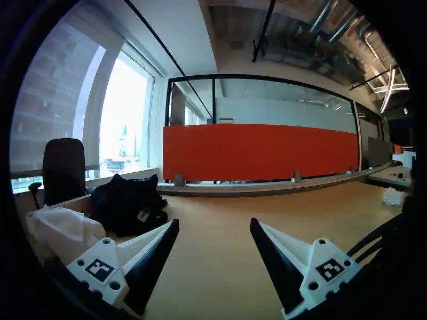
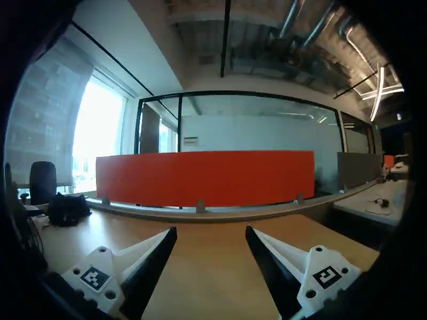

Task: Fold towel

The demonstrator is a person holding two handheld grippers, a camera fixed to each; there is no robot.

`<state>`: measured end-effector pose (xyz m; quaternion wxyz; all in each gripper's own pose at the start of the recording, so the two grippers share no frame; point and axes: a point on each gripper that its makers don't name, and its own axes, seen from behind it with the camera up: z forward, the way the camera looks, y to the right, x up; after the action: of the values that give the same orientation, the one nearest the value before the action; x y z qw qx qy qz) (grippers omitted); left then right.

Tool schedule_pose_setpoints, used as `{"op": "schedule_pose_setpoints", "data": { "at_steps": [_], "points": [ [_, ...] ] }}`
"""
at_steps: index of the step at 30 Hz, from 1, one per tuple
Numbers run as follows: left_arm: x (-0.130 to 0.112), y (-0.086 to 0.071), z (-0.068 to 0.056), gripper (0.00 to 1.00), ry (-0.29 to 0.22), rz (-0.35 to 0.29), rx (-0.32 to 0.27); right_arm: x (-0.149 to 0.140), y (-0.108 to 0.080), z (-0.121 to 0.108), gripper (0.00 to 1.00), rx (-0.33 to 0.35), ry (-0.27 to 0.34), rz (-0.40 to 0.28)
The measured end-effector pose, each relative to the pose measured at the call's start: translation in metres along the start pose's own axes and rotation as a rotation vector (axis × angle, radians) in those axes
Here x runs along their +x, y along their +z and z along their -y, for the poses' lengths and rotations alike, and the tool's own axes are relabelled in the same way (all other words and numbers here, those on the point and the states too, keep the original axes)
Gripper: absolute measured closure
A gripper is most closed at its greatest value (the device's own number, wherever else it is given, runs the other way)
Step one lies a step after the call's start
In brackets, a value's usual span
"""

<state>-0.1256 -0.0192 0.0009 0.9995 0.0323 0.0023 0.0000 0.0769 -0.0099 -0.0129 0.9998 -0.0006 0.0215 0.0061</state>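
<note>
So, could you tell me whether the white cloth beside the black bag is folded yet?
Not folded: the white cloth lies in a rumpled heap beside the black fabric bag.

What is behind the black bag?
A bright window and sill behind the crumpled black fabric bag, a black office chair back-left. The bag hides that edge of the wooden desk.

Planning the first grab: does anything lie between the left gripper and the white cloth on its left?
Nothing visible does. The white cloth, likely the towel, lies close by, just left of the left gripper, with a black bag beside it on the table. The open jaws point past it at bare tabletop.
</note>
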Motion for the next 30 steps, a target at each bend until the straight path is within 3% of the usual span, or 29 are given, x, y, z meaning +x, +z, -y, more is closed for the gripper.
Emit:
{"op": "schedule_pose_setpoints", "data": {
  "at_steps": [12, 30],
  "points": [
    [-0.003, 0.001, 0.000, 0.01, 0.000, -0.001, 0.000, -0.040, 0.003, -0.007, 0.00, -0.014, 0.017, 0.023],
    [-0.005, 0.001, -0.001, 0.01, 0.000, -0.001, 0.000, -0.052, 0.004, -0.016, 0.00, -0.031, 0.045, 0.019]
  ]
}}
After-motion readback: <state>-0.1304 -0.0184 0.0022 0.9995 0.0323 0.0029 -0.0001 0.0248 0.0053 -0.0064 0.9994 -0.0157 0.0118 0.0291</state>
